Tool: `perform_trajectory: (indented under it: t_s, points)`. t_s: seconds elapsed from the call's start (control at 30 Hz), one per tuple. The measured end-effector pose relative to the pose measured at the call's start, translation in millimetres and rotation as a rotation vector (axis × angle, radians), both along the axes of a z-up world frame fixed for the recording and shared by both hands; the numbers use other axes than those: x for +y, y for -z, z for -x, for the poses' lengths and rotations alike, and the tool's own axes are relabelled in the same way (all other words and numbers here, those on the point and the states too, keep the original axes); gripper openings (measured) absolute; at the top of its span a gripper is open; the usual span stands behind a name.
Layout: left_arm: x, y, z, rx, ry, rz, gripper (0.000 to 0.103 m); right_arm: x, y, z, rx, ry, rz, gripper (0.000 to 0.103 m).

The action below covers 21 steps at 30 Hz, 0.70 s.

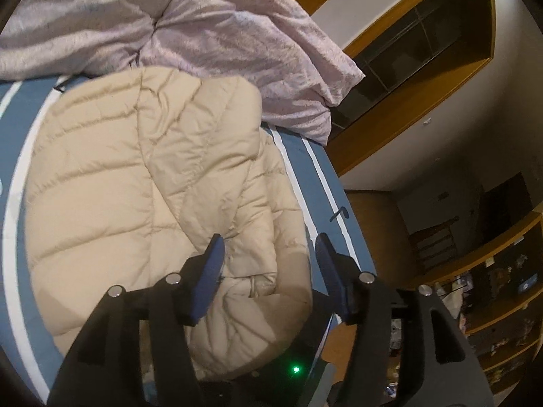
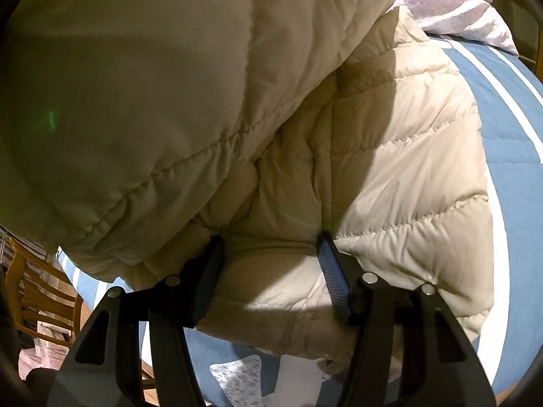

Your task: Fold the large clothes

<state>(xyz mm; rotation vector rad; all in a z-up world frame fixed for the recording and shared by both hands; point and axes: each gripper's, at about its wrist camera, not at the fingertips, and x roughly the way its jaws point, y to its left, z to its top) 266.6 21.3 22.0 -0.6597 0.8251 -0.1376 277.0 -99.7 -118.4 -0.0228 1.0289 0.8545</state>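
Observation:
A cream quilted puffer jacket lies on a blue bed sheet with white stripes. My left gripper is open, its jaws wide apart just above the jacket's bunched edge near the bed's side. In the right wrist view the jacket fills most of the frame, with a lifted, shadowed fold looming at the upper left. My right gripper is open, its jaws astride a padded edge of the jacket without closing on it.
A rumpled pale lilac duvet is piled at the bed's far end. Wooden shelving and a cluttered bookcase stand beyond the bed's edge. A wooden chair stands beside the bed at the lower left.

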Motion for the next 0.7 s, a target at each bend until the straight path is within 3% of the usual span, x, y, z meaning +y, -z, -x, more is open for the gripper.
perform_trajectory:
  t_s: [0.2,0.43,0.7]
  points:
    - [8.8,-8.4,11.7,-0.012,-0.036,-0.052,0.058,1.0,-1.8,-4.8,0.001,0.01,0.005,0.059]
    - [37.3,-14.1,26.1,-0.003,-0.133,-0.17,0.059,0.1,1.5,0.5,-0.003,0.017,0.005,0.059]
    - [79.2,24.5,25.9,0.138,-0.267,-0.182,0.059,-4.0,-1.9,1.4,-0.005,0.015,0.017,0.059]
